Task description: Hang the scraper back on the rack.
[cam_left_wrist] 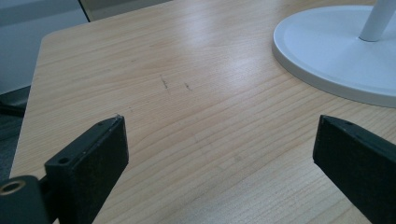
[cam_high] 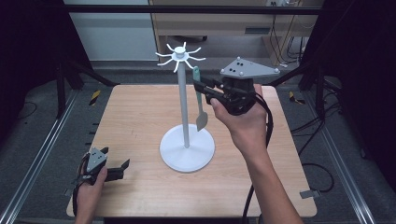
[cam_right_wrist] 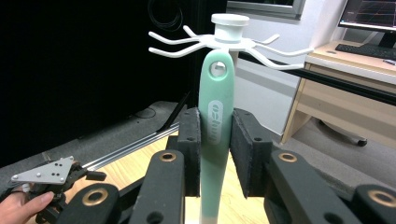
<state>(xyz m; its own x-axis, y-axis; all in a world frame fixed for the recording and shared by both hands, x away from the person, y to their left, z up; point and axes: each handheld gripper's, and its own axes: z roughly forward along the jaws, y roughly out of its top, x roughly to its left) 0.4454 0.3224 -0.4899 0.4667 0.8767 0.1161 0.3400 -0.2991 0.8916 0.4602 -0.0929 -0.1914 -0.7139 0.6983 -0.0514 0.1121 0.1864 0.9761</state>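
Observation:
A white hook stand (cam_high: 185,105) rises from a round base (cam_high: 187,154) at the table's middle, with thin hooks (cam_right_wrist: 229,38) spread around its top. A mint-green spatula (cam_high: 201,119) hangs upright just right of the pole, and its handle (cam_right_wrist: 216,116), with a metal-ringed hole, reaches up to the hooks. My right gripper (cam_high: 201,87) is shut on that handle, one pad on each side (cam_right_wrist: 215,154). Whether the hole sits on a hook I cannot tell. My left gripper (cam_high: 122,167) rests open at the table's near-left corner, nothing between its jaws (cam_left_wrist: 219,149).
The wooden table (cam_high: 135,121) has bare room to the left of and behind the stand. The stand's base (cam_left_wrist: 327,51) lies to the front right of my left gripper. Metal frame rails run along both sides. A desk with a monitor (cam_right_wrist: 369,14) stands beyond the table.

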